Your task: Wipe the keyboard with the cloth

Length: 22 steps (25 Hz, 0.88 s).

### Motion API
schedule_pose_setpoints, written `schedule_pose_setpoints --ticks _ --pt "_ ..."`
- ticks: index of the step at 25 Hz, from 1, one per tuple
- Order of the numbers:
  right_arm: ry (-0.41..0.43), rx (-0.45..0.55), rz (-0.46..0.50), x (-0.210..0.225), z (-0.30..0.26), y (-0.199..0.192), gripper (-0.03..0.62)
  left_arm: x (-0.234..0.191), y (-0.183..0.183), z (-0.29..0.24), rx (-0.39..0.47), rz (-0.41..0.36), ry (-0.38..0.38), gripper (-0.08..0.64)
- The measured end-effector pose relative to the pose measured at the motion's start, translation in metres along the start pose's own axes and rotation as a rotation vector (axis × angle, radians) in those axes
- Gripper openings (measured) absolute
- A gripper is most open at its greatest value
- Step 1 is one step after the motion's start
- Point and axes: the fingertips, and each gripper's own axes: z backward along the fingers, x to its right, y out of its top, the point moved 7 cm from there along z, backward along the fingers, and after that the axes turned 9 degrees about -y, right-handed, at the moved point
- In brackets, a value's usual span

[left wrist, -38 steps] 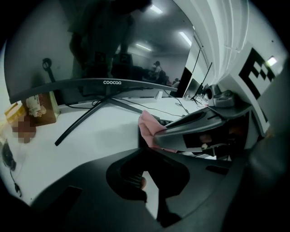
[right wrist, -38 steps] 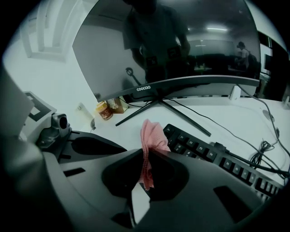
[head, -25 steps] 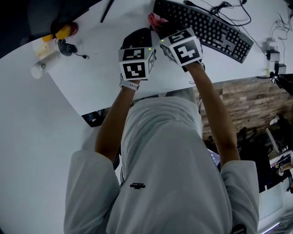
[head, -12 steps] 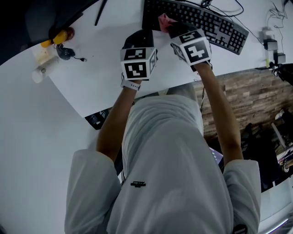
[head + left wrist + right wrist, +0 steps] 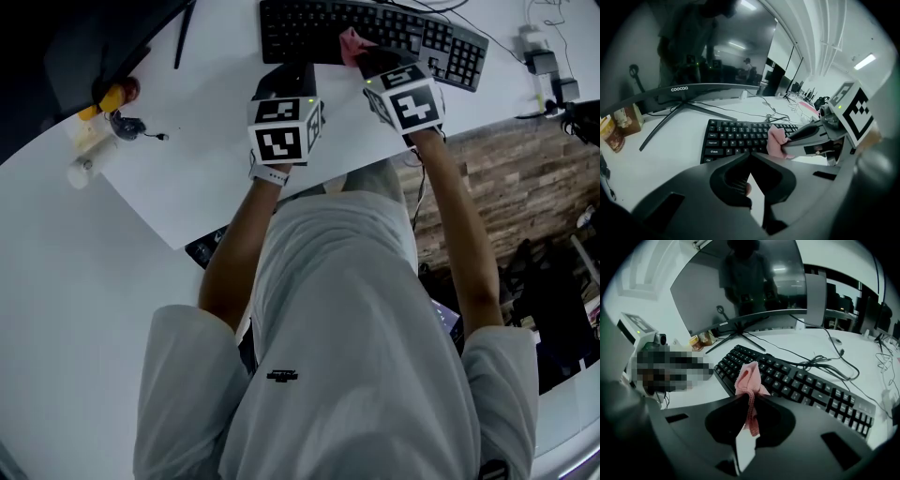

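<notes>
Right gripper view: the cloth (image 5: 746, 376) is seen clamped in the right tongs (image 5: 749, 397), over the near edge of the keyboard (image 5: 801, 385). The left tongs (image 5: 750, 155) are held closed with nothing between them. The cloth is best lowered onto the keys and drawn lightly along the rows.

The head view looks steeply down; both gripper views skim low, close over the same keyboard (image 5: 300, 23).

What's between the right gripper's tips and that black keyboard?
A pink cloth, clamped in the right gripper, sticks out toward the black keyboard, per the right gripper view.
</notes>
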Motion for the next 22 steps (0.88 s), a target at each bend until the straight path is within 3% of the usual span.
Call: schedule_pose_setpoints --ticks 22 --pt "-0.160 0.007 -0.159 0.111 0.049 -0.067 0.036 0.074 0.016 -0.040 -0.059 -0.095 -0.082 0.020"
